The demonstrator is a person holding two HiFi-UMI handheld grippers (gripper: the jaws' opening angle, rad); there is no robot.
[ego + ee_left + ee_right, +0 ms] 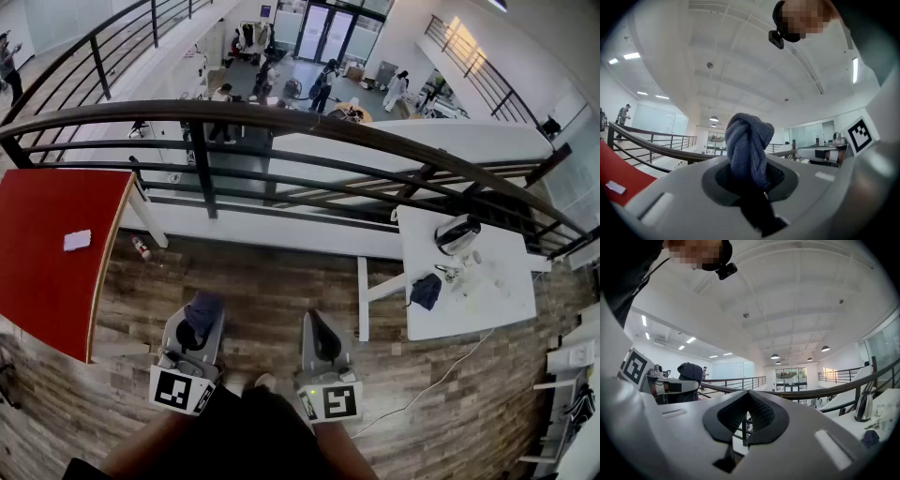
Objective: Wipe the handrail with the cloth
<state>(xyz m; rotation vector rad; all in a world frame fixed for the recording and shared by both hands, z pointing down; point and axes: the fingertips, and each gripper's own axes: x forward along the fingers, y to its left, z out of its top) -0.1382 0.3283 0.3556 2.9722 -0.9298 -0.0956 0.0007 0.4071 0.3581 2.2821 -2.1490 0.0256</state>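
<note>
Cloth (pixel 747 145) is sitting bunched and clamped in the left gripper (pixel 199 323), well short of the handrail (pixel 309 122). The right gripper (pixel 322 328) is hanging closed and empty. Dragged hard along the rail, the loose wad could slip free and drop over the balcony edge. Open floor is lying ahead between the red table (pixel 47 244) and white table (pixel 487 300).

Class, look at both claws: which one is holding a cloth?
The left claw: it is shut on the blue cloth, which bunches up between its jaws. The right claw is shut with nothing between them.
</note>
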